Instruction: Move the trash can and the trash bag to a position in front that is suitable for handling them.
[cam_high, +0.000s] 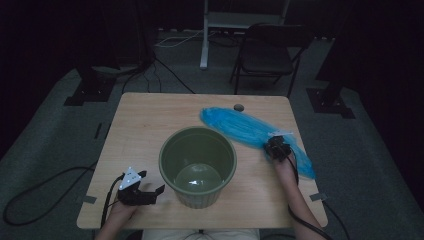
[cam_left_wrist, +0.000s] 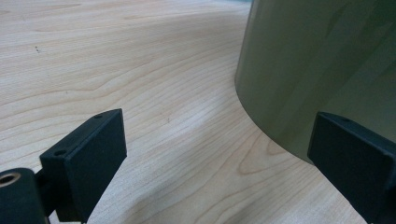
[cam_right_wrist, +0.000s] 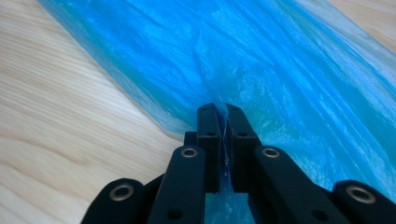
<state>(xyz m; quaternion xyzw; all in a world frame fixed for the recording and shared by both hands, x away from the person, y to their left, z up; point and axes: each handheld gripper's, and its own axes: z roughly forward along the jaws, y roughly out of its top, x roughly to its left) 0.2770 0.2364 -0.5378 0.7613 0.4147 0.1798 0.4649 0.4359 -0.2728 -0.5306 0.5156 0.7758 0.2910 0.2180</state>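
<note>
An olive-green bin (cam_high: 198, 165) stands upright and empty at the table's middle front; its wall (cam_left_wrist: 322, 70) rises close on the right in the left gripper view. A blue plastic bag (cam_high: 250, 131) lies flat, stretched diagonally from the far middle to the right edge. My right gripper (cam_high: 278, 147) is shut on a pinched fold of the blue bag (cam_right_wrist: 261, 70), its jaws pressed together with film between them (cam_right_wrist: 223, 122). My left gripper (cam_high: 145, 192) rests low on the table just left of the bin, open, with bare wood between its jaws (cam_left_wrist: 215, 154).
The light wooden table (cam_high: 145, 125) has a small round grommet (cam_high: 239, 107) near its far edge. A folding chair (cam_high: 267, 52) and a white stand (cam_high: 205, 35) sit beyond the table. Cables (cam_high: 35, 195) run across the floor at left.
</note>
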